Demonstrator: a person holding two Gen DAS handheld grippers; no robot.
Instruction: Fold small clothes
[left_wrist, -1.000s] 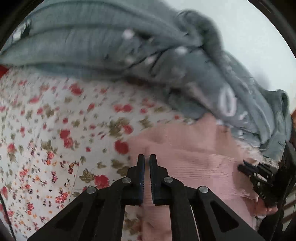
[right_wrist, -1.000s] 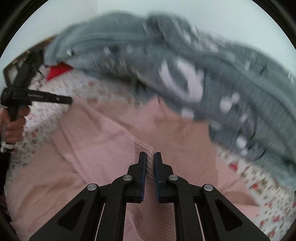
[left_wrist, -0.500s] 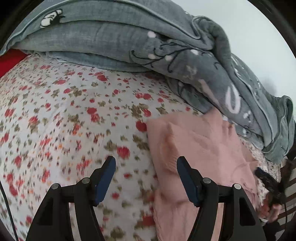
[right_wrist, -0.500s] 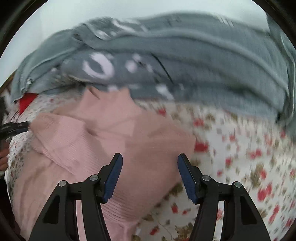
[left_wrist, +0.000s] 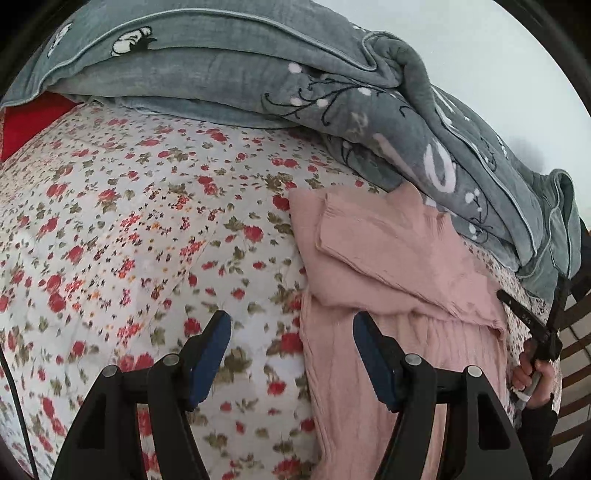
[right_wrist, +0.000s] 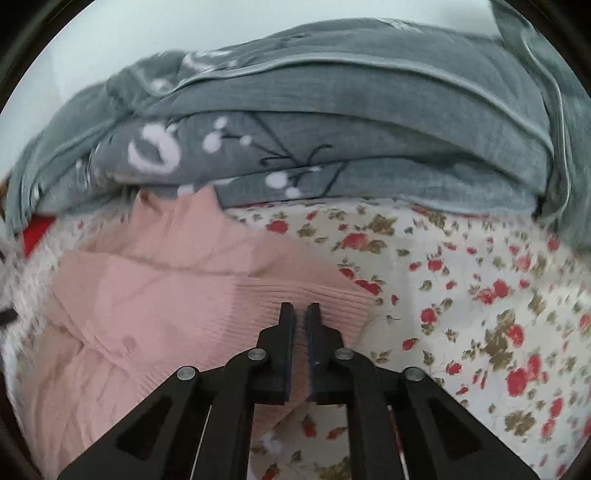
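Observation:
A pink ribbed knit sweater (left_wrist: 388, 266) lies on the flowered bed sheet (left_wrist: 147, 229), with one sleeve folded across its body. My left gripper (left_wrist: 291, 332) is open and empty, hovering over the sweater's left edge. In the right wrist view the sweater (right_wrist: 177, 295) fills the left half. My right gripper (right_wrist: 300, 314) is shut on the sweater's right edge, with pink fabric between the pads. The right gripper also shows at the far right of the left wrist view (left_wrist: 532, 325), held in a hand.
A rumpled grey quilt (left_wrist: 280, 74) with white and black print is piled along the back of the bed, touching the sweater's top; it also shows in the right wrist view (right_wrist: 332, 122). A red item (left_wrist: 26, 122) lies at the far left. A pale wall stands behind.
Both grippers let go of the sweater and opened half a second ago. The left has stayed open and drawn back; the right has since closed on the sweater's right edge.

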